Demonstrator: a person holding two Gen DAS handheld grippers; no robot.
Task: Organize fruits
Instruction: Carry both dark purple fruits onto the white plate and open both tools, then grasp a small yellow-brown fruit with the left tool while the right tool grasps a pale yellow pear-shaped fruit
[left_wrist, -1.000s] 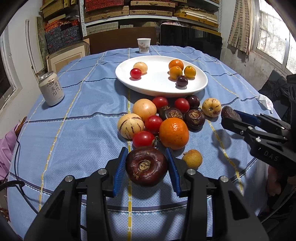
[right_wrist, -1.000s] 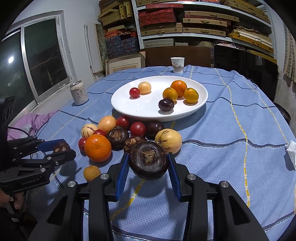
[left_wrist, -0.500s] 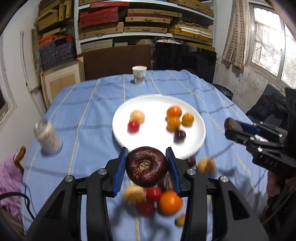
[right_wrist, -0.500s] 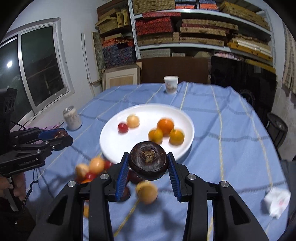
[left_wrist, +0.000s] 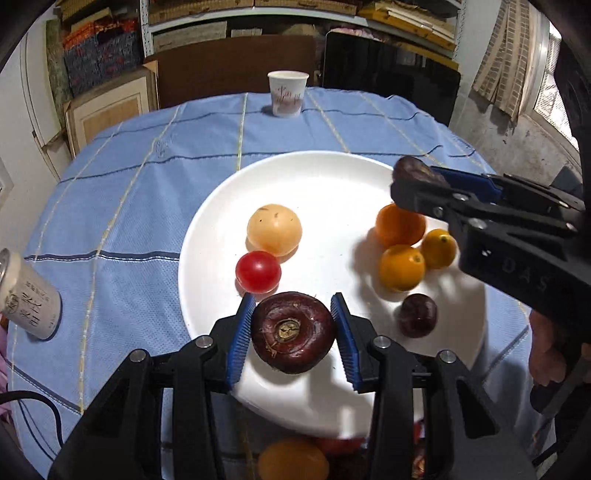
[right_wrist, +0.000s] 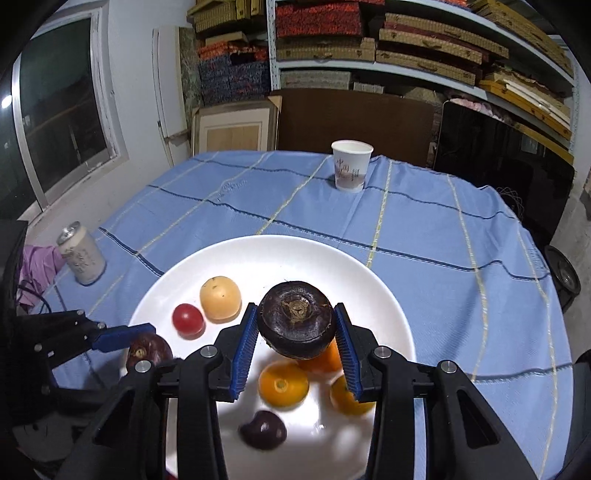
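Blue tablecloth (left_wrist: 147, 184), white plate (left_wrist: 332, 177), both grippers, left (left_wrist: 293, 334) and right (right_wrist: 296, 332), apparently above it, each clamped on a dark fruit

The round white plate (left_wrist: 207, 236) looks glossy and smooth. The blue checked tablecloth (left_wrist: 140, 184) is matt woven fabric. The white paper cup (right_wrist: 351, 166) is matt.

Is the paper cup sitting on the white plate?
No, the paper cup stands on the blue tablecloth well beyond the white plate.
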